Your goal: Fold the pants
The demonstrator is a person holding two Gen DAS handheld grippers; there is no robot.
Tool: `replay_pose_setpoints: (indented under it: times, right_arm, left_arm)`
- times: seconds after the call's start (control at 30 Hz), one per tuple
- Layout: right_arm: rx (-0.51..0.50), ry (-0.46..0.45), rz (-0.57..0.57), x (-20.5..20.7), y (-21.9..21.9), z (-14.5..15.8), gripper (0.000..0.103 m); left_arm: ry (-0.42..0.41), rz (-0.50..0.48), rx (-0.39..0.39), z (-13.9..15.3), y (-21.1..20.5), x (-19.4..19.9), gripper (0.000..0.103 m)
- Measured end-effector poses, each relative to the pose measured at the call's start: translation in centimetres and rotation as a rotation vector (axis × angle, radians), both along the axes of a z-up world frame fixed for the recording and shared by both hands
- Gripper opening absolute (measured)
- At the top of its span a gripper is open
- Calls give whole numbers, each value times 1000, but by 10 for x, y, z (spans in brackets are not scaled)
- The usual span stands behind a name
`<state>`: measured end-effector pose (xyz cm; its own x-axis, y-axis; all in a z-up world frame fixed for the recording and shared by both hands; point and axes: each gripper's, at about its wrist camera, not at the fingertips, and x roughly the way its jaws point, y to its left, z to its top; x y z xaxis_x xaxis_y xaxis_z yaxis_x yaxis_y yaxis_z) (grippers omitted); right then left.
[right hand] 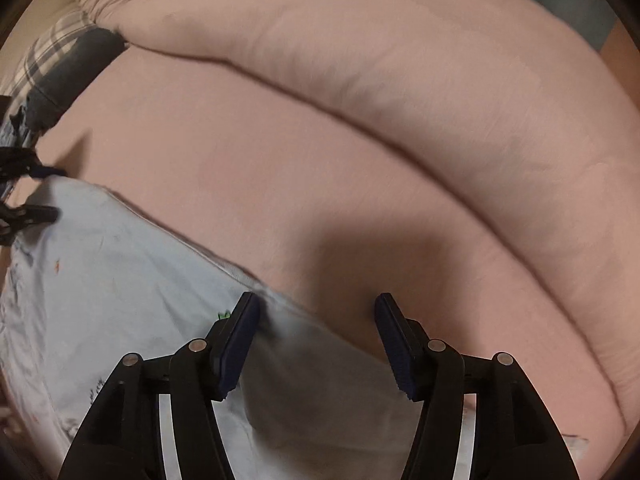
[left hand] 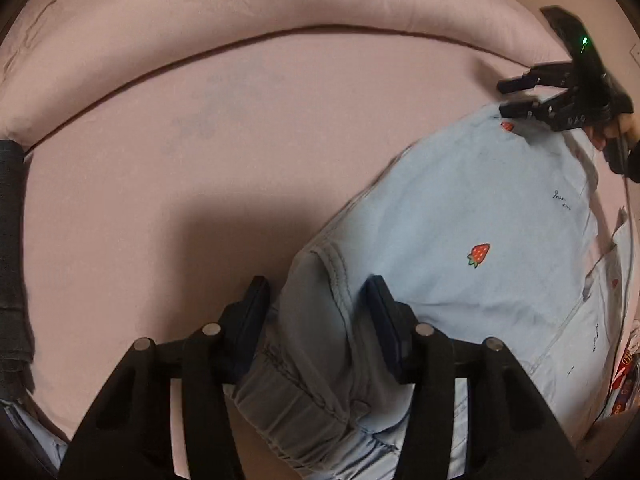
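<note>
the light blue pants (left hand: 460, 208) lie flat on a pink bed sheet (left hand: 200, 160), with a long pink pillow (left hand: 240, 4) along the far side. a dark grey cloth (left hand: 10, 240) sits at the sheet's left edge. the left tool (left hand: 316, 312) stands released, its pads astride the gathered waistband without pressing. the right tool (right hand: 316, 332) is likewise released over the hem end. small dark writing on the fabric is too small to read; strawberry prints (left hand: 479, 254) dot it.
</note>
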<state>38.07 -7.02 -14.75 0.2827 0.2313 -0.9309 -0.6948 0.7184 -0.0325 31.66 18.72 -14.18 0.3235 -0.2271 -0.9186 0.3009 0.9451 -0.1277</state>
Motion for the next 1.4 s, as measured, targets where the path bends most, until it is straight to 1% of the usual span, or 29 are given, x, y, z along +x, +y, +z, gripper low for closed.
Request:
replay_pose_setpoints:
  times: [0.03, 0.1, 0.13, 0.17, 0.23, 0.33, 0.4, 0.43, 0.5, 0.57, 0.6, 0.63, 0.67, 0.7, 0.73, 0.77, 0.83, 0.87, 0.9, 0.93, 0.97, 1.0, 1.03, 1.07, 1.13, 1.2, 1.27, 1.33, 1.4]
  right_arm:
    - [6, 6, 4, -5, -2, -2, 59]
    - [-13, -6, 31, -21, -1, -3, 40]
    - [-31, -20, 54, -32, -3, -3, 22]
    - [-50, -36, 76, -45, -3, -2, 9]
    - [-89, -103, 137, -79, 3, 0, 7]
    - [-86, -199, 105, -119, -4, 17, 5]
    - [-78, -277, 59, -143, -11, 41, 5]
    - [-77, -345, 48, -167, -19, 62, 5]
    - [-74, -422, 39, -203, -30, 86, 5]
    - [-48, -495, 49, -253, -44, 117, 5]
    - [-38, -524, 60, -271, -56, 128, 5]
    - [-22, -556, 62, -305, -63, 137, 5]
    - [-18, -570, 69, -310, -61, 142, 5]
    - [-18, -591, 82, -332, -62, 142, 5]
    - [-24, -607, 84, -362, -65, 139, 5]
    - [-31, -611, 92, -366, -64, 139, 5]
    - [-51, -598, 127, -408, -69, 121, 5]
    - [-63, -579, 147, -404, -73, 111, 5]
    - [-69, -568, 161, -387, -73, 107, 5]
    - [-68, -532, 168, -398, -76, 90, 5]
    - [-78, -500, 172, -385, -77, 76, 5]
    - [-92, -465, 176, -388, -76, 62, 5]
    - [-105, -416, 180, -394, -75, 46, 5]
    - [-123, -397, 194, -398, -73, 35, 5]
    - [-191, -403, 238, -408, -61, 14, 5]
    - [-232, -396, 234, -408, -56, 5, 5]
    - [-225, -386, 219, -406, -55, 7, 5]
    - [-212, -398, 214, -413, -55, 8, 5]
    - [-212, -376, 188, -417, -67, -3, 5]
  left_arm:
    - [2, -2, -17, 3, 2, -3, 32]
    - [-15, 19, -30, 8, 7, -13, 22]
    - [-27, 28, -33, 9, 9, -18, 20]
    - [-43, 38, -26, 11, 4, -21, 15]
    - [-95, 55, 51, 12, -8, -32, 13]
    - [-170, 91, 162, 30, -22, -49, 12]
    - [-238, 86, 167, 52, -24, -71, 11]
    - [-287, 83, 164, 70, -26, -87, 11]
    - [-355, 74, 144, 95, -30, -120, 10]
    - [-409, 67, 146, 108, -40, -146, 10]
    - [-443, 67, 137, 117, -42, -172, 10]
    - [-460, 65, 132, 118, -50, -181, 10]
    - [-480, 60, 138, 118, -53, -196, 10]
    - [-504, 48, 142, 121, -57, -210, 10]
    - [-525, 36, 144, 121, -63, -231, 10]
    - [-535, 29, 151, 119, -70, -242, 10]
    - [-551, 11, 170, 101, -81, -273, 10]
    - [-556, 0, 188, 90, -86, -278, 10]
    - [-566, -28, 235, 74, -92, -295, 10]
    - [-568, -48, 260, 65, -88, -295, 10]
    - [-557, -67, 274, 53, -83, -296, 10]
    - [-523, -85, 283, 38, -83, -301, 10]
    - [-508, -107, 318, 24, -85, -304, 10]
    - [-510, -128, 354, 16, -85, -304, 10]
    - [-511, -189, 437, -1, -91, -307, 10]
    - [-512, -216, 459, -3, -91, -305, 10]
    - [-527, -226, 466, -2, -91, -308, 10]
    - [-545, -253, 514, -10, -91, -311, 10]
    - [-520, -267, 528, -22, -95, -319, 10]
